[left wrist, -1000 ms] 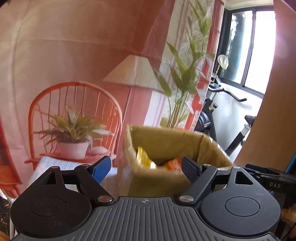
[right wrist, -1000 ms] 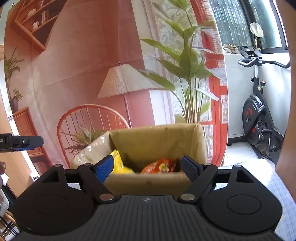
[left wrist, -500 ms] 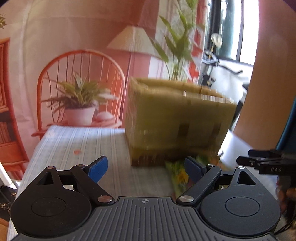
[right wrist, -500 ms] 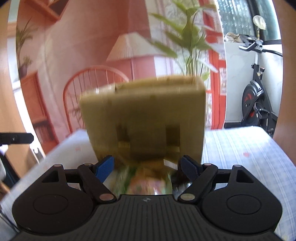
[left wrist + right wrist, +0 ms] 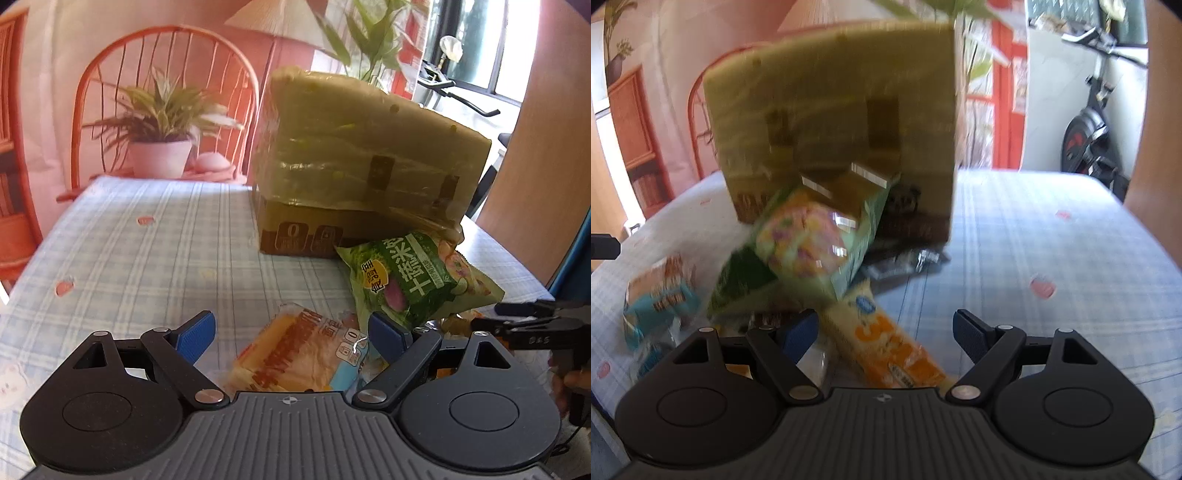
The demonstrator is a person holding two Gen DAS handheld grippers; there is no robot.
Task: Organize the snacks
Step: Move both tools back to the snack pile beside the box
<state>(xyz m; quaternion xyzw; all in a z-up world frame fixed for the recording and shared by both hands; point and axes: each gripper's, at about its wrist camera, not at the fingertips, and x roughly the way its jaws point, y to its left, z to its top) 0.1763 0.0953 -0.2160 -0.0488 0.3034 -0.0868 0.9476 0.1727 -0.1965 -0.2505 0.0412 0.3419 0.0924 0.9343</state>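
A cardboard box [image 5: 362, 162] wrapped in plastic stands on the checked tablecloth [image 5: 140, 251]; it also shows, blurred, in the right wrist view [image 5: 834, 110]. A green snack bag [image 5: 417, 280] leans against the box front, also seen from the right wrist [image 5: 809, 243]. An orange bread packet [image 5: 295, 354] lies just ahead of my open, empty left gripper [image 5: 291, 332]. An orange-yellow snack packet [image 5: 882, 343] lies between the fingers of my open, empty right gripper [image 5: 886, 332]. A blue-and-brown packet [image 5: 657, 291] lies to the left.
A dark wrapper [image 5: 905, 262] lies by the box base. The right gripper [image 5: 532, 325] shows at the right edge of the left wrist view. A backdrop with a printed chair and plant [image 5: 159, 122] stands behind the table. An exercise bike [image 5: 1089, 136] stands at the right.
Both grippers have dropped from above the box's open top down to table level in front of it. The snacks on the table have come into view. Both stay open.
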